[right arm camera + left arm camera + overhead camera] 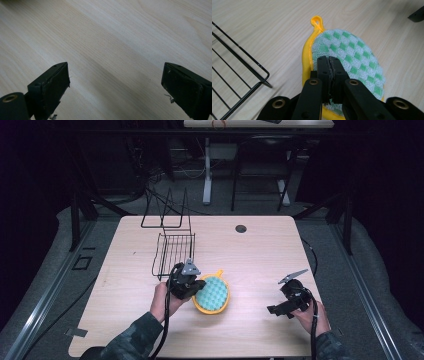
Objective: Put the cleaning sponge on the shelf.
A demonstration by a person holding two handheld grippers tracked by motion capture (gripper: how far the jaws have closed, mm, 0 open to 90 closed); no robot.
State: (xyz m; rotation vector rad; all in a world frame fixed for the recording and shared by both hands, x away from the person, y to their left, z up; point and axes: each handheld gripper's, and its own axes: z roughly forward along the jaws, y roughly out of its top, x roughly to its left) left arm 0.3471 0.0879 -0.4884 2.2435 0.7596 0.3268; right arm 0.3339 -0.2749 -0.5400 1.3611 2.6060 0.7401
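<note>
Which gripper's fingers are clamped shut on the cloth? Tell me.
The left gripper: its fingers pinch the round green-checked, yellow-edged cloth pad. The right gripper gapes over bare table.

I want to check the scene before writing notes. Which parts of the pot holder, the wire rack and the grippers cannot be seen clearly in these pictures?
- Pot holder: in the left gripper view the shut fingers of the left gripper cover its near edge.
- Wire rack: cut off by the left edge of that view.
- Pot holder pattern: too small in the high view.
- Right gripper, open: its fingers are cut off by the bottom edge.

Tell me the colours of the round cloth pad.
Green and white checks with a yellow rim on the cloth pad; clearest in the left gripper view.
</note>
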